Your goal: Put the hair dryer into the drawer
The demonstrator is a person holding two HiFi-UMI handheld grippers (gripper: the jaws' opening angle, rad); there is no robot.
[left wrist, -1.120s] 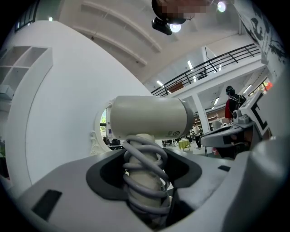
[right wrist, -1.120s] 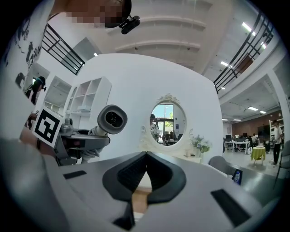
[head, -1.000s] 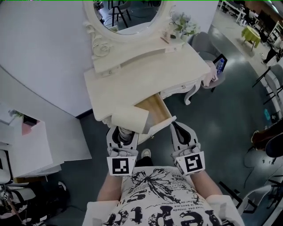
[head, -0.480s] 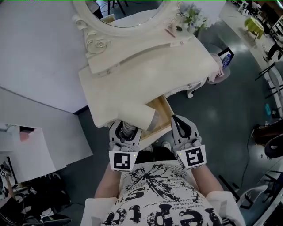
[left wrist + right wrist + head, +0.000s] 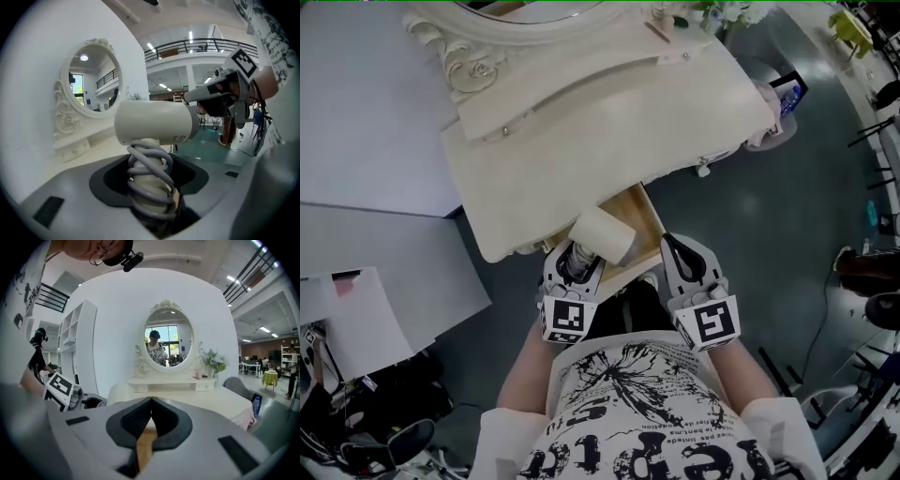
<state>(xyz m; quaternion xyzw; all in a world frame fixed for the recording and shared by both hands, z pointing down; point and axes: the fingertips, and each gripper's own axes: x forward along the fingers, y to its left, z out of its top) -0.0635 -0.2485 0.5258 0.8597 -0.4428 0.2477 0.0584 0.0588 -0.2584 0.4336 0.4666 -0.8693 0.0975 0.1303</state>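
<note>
The cream hair dryer (image 5: 602, 234) has its grey cord wound round the handle (image 5: 150, 180). My left gripper (image 5: 575, 261) is shut on that handle, and the barrel (image 5: 154, 123) lies crosswise above the jaws. In the head view the dryer hangs over the left front part of the open wooden drawer (image 5: 642, 220) of the white dressing table (image 5: 581, 141). My right gripper (image 5: 667, 242) is at the drawer's front right corner, its jaws shut with nothing in them (image 5: 151, 401). Wood of the drawer (image 5: 145, 446) shows below them.
An oval mirror (image 5: 168, 345) in an ornate frame stands at the back of the table, with flowers (image 5: 212, 363) on its right shelf. A grey chair (image 5: 236, 385) stands right of the table, and white shelving (image 5: 356, 319) on the left. The person's feet are just below the drawer front.
Both grippers have come down and forward towards the table. The hair dryer has moved from the drawer's left front corner to above the open drawer. The grip has not changed.
</note>
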